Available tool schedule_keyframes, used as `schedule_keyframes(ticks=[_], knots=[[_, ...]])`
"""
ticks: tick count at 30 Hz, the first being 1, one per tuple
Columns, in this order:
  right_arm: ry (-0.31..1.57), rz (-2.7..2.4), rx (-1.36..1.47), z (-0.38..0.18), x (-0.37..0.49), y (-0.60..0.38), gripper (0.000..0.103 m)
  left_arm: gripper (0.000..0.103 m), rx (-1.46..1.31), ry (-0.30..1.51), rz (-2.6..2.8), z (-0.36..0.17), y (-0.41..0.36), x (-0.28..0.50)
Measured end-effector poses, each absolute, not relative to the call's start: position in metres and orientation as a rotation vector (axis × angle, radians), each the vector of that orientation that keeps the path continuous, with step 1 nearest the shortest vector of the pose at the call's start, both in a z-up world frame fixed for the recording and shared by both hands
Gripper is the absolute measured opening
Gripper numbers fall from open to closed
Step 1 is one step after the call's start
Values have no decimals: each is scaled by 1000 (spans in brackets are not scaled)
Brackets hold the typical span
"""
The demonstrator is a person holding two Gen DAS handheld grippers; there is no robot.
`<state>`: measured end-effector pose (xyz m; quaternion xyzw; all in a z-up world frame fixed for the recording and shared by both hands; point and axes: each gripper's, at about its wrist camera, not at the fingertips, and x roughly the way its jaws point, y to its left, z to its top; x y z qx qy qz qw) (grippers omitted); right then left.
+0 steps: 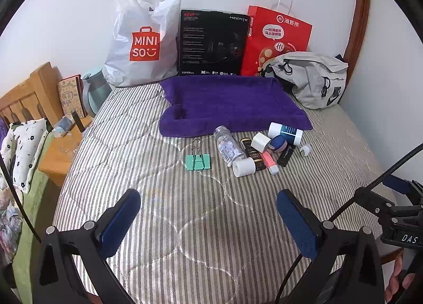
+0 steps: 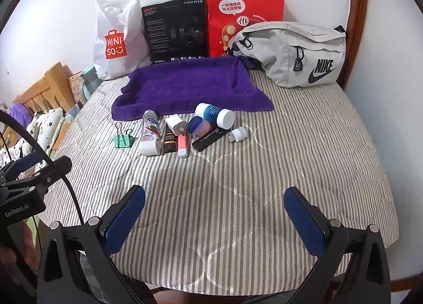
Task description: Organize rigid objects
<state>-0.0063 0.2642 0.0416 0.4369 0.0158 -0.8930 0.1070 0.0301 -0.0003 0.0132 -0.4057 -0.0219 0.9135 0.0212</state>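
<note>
Left tongs (image 1: 208,206) and right tongs (image 2: 215,203), both agape.

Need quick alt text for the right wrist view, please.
A cluster of small items, including a clear bottle and a green binder clip, lies on a striped bed before a purple towel. The right tool hovers open, empty, nearer the camera.

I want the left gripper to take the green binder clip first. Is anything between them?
Nothing visible. The left gripper is open over bare striped bedding, and the clip lies ahead of it, apart from the clear bottle and the rest of the pile to its right.
</note>
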Motion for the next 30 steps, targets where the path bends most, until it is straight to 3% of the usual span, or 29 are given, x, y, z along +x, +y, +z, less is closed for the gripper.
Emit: schedule_keyframes(ticks=[30], knots=[[53, -2620, 1287, 41, -4, 264, 103, 103, -1257, -65, 2839, 11, 0, 34]])
